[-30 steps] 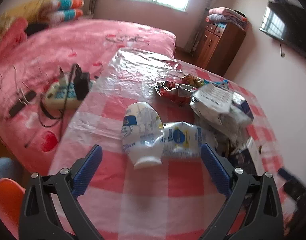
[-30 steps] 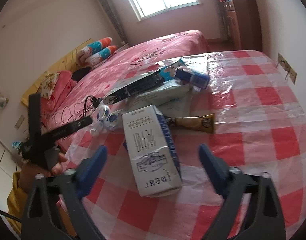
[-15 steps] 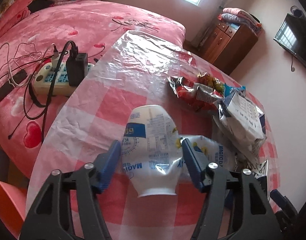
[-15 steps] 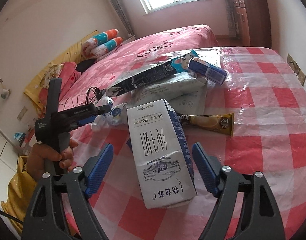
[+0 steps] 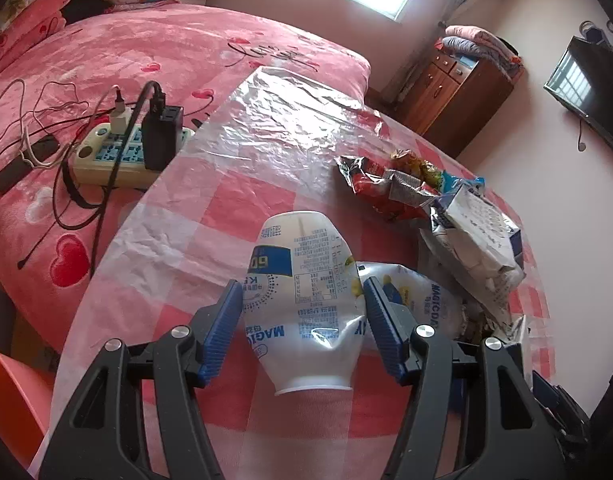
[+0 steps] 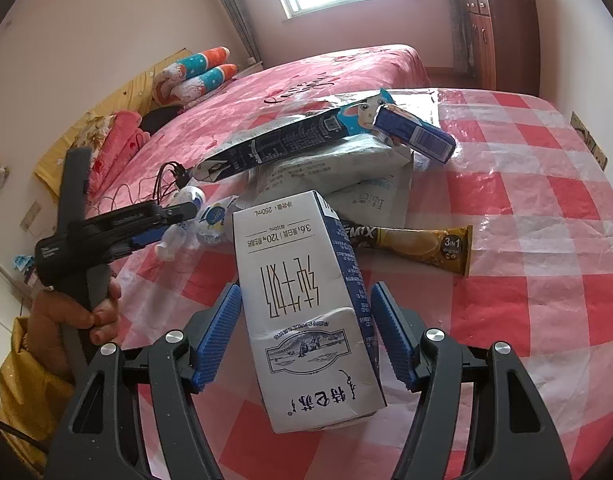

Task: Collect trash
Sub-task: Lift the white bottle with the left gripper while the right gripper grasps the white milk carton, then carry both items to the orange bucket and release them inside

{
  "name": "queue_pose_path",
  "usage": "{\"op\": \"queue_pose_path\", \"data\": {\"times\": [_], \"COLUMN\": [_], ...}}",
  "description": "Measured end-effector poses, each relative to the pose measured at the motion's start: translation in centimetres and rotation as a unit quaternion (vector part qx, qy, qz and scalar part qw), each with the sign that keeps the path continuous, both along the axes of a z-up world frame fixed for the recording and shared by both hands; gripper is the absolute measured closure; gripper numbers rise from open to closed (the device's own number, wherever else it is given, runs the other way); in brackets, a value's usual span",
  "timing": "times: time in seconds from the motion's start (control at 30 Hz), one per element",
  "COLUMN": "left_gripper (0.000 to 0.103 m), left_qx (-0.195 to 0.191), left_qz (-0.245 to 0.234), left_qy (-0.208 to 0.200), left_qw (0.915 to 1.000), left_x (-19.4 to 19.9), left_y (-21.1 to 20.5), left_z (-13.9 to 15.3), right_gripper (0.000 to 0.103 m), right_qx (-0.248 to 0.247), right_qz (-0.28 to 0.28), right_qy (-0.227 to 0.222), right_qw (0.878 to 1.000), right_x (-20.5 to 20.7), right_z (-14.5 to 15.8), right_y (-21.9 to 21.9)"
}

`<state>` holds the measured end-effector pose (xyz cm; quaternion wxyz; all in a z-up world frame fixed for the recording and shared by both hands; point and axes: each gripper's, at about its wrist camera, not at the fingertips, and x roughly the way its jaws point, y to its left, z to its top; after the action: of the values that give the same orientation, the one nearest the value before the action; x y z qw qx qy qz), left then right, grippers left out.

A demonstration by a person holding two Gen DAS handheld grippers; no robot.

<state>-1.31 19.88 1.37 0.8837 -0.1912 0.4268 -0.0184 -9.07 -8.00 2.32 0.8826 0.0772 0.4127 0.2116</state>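
A crushed white plastic bottle (image 5: pixel 304 300) lies on the red-checked table (image 5: pixel 242 184). My left gripper (image 5: pixel 302 310) has its blue pads on both sides of it and is shut on it. It also shows in the right wrist view (image 6: pixel 174 236), with the bottle (image 6: pixel 186 228) in it. A white and blue milk carton (image 6: pixel 306 320) lies on the table between the jaws of my right gripper (image 6: pixel 306 322). The jaws stand close to the carton's sides with small gaps.
More trash lies on the table: a second crushed bottle (image 5: pixel 418 300), snack wrappers (image 5: pixel 390 184), a flattened carton (image 5: pixel 478 232), a coffee stick (image 6: pixel 422 244), a blue box (image 6: pixel 414 132) and grey bags (image 6: pixel 346 176). A power strip (image 5: pixel 126 148) with cables lies on the bed.
Both grippers have moved forward and narrowed. The left one has closed on the crushed bottle. The right one now straddles the milk carton closely.
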Motion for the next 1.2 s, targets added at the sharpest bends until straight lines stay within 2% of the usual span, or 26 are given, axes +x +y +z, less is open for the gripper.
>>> {"op": "queue_pose_path", "data": {"times": [0.33, 0.73, 1.0, 1.2], "left_gripper": [0.040, 0.040, 0.040, 0.040], "left_qx": [0.002, 0.004, 0.000, 0.001], "left_qz": [0.000, -0.004, -0.002, 0.021], "left_qy": [-0.025, -0.036, -0.042, -0.052], "left_qw": [0.9997, 0.9993, 0.9991, 0.9984], "left_x": [-2.9, -6.3, -9.0, -11.7], "left_y": [0.4, 0.8, 1.9, 4.4], "left_z": [1.5, 1.8, 1.8, 2.2], "right_gripper": [0.034, 0.038, 0.039, 0.039], "right_qx": [-0.006, -0.073, -0.066, -0.035], "right_qz": [0.004, -0.005, 0.002, 0.044], "right_qy": [0.017, -0.001, -0.014, -0.019], "right_qw": [1.000, 0.997, 0.998, 0.998], "right_x": [0.0, -0.8, -1.8, -2.4], "right_z": [-0.5, -1.0, 0.4, 2.8], "right_y": [0.6, 2.3, 3.2, 6.2]}}
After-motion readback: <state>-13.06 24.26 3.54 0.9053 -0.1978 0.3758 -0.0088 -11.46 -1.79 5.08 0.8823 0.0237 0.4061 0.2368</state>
